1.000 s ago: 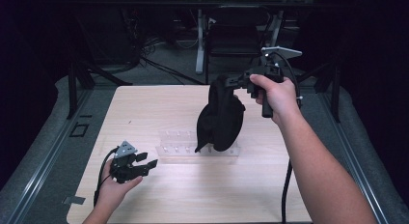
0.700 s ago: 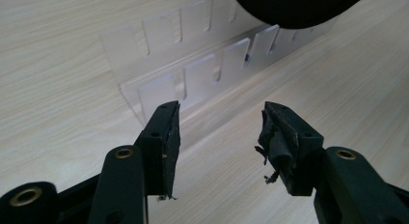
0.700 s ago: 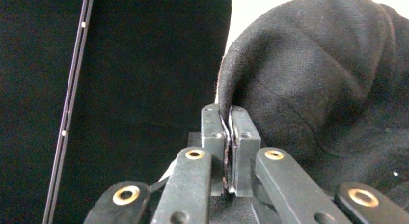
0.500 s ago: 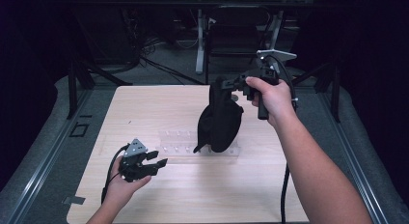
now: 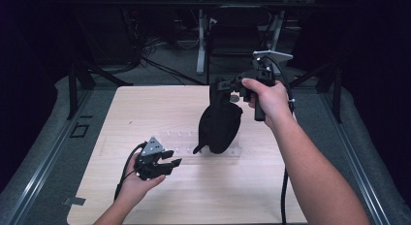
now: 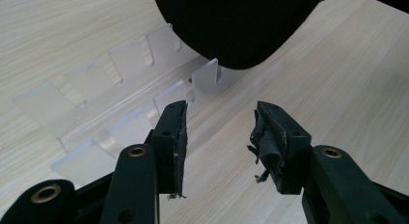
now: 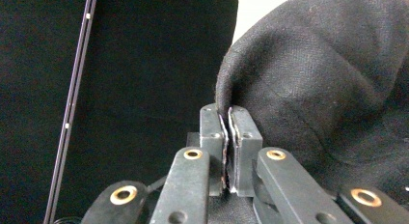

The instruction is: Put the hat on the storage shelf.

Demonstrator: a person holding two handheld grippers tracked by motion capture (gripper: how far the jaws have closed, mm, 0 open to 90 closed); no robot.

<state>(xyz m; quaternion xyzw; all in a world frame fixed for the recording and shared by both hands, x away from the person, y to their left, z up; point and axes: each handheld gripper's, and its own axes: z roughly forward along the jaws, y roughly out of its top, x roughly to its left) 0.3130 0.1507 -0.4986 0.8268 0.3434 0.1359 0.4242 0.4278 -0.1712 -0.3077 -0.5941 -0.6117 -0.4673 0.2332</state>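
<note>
- Lifting a black cloth bag (image 5: 220, 125) with the right gripper (image 5: 228, 84), jaws clenched on a fold of its top edge (image 7: 226, 108); hanging over the middle of the table (image 5: 145, 104), lower end just at the clear plastic rack (image 5: 186, 140).
- Bringing the left gripper (image 5: 167, 164) in from the near left, jaws part-way apart and just now closing, with nothing between the pads (image 6: 176, 132).
- Aiming those jaws at the rounded bottom of the bag (image 6: 236, 31), above the rack's clear tabs (image 6: 207, 79), not at the tabs themselves.
- Closing fully only once fabric sits between the pads; pinching a small fold, not the whole bulk.
- Keeping the right grip firm and steady, since that thin pinch seems to carry most of the weight.
- Watching the rack: light and likely to slide if brushed.
- Long axis of the bag: close to upright, pinched top far and right, rounded bottom near and slightly left, with a small tail (image 5: 198, 148) pointing near-left.
</note>
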